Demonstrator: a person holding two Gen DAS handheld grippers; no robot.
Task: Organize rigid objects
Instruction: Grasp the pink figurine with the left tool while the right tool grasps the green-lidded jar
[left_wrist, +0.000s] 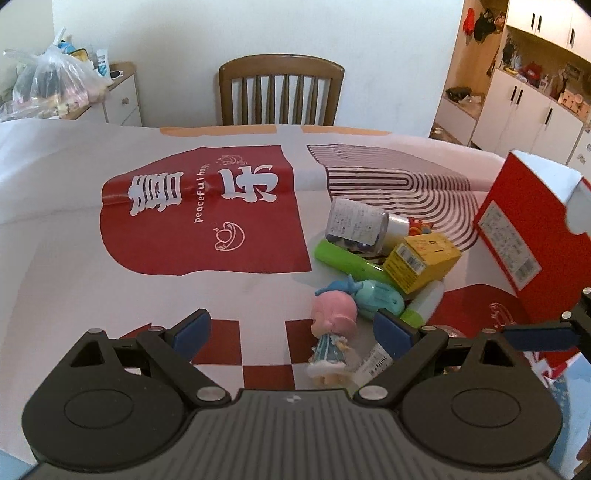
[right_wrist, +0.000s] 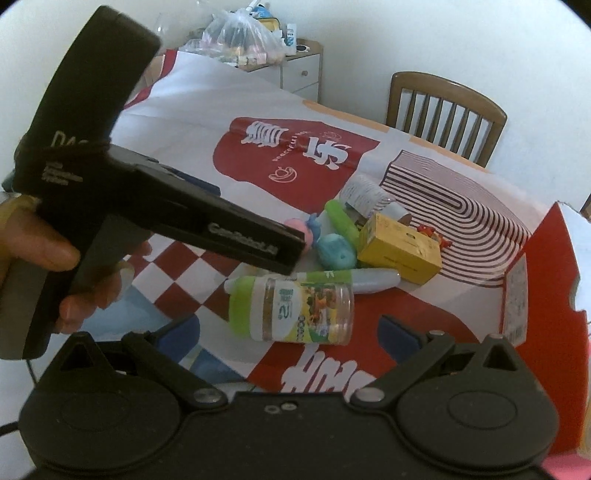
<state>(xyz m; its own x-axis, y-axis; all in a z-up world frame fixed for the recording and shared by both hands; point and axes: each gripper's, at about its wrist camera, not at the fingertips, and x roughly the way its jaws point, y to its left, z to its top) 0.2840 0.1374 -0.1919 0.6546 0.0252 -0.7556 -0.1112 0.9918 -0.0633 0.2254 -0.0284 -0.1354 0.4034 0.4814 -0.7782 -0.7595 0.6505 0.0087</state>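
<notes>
A pile of small objects lies on the table: a pink-haired doll (left_wrist: 332, 334), a blue toy (left_wrist: 373, 297), a green tube (left_wrist: 347, 260), a yellow box (left_wrist: 421, 260) and a labelled jar (left_wrist: 356, 221). My left gripper (left_wrist: 293, 334) is open above the table, with the doll between its fingers. My right gripper (right_wrist: 290, 341) is open and hovers just in front of a clear jar with a green lid (right_wrist: 295, 310) lying on its side. The left gripper's body (right_wrist: 147, 206) crosses the right wrist view. A red cardboard box (left_wrist: 532, 229) stands open at the right.
A red-and-white printed cloth (left_wrist: 184, 229) covers the table. A wooden chair (left_wrist: 280, 92) stands behind the far edge. A cabinet with plastic bags (left_wrist: 55, 85) is at the back left, and white cupboards (left_wrist: 535, 92) at the back right.
</notes>
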